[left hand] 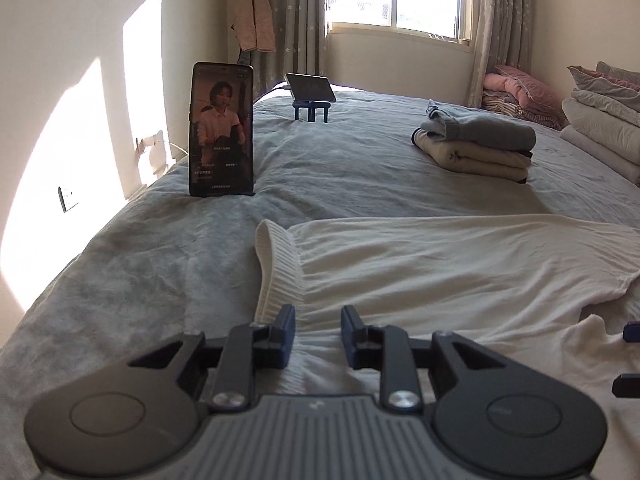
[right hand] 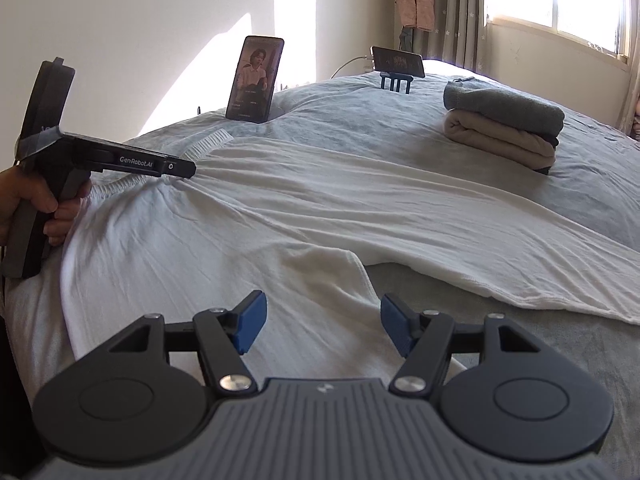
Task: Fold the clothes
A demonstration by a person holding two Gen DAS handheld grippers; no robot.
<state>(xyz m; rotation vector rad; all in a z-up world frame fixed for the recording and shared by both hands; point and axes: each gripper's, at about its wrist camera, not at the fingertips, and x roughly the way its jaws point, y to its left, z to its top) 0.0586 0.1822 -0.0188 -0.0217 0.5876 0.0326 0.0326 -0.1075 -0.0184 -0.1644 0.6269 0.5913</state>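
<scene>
A white garment (left hand: 440,272) lies spread flat across the grey bed cover (left hand: 160,264), with a ribbed band (left hand: 276,264) standing up at its left end. My left gripper (left hand: 319,332) hovers low over the cloth just beside that band. Its jaws stand a little apart and the fabric lies loose beneath them, not pinched. From the right wrist view the left gripper (right hand: 188,170) points at the gathered edge, held by a hand (right hand: 24,200). My right gripper (right hand: 322,320) is open over the garment's (right hand: 280,208) near edge, nothing between its fingers.
A stack of folded grey and beige clothes (left hand: 476,144) sits far right on the bed. A phone (left hand: 221,130) stands upright at the left edge, a second phone on a stand (left hand: 310,88) farther back. Piled bedding (left hand: 600,120) lines the right side.
</scene>
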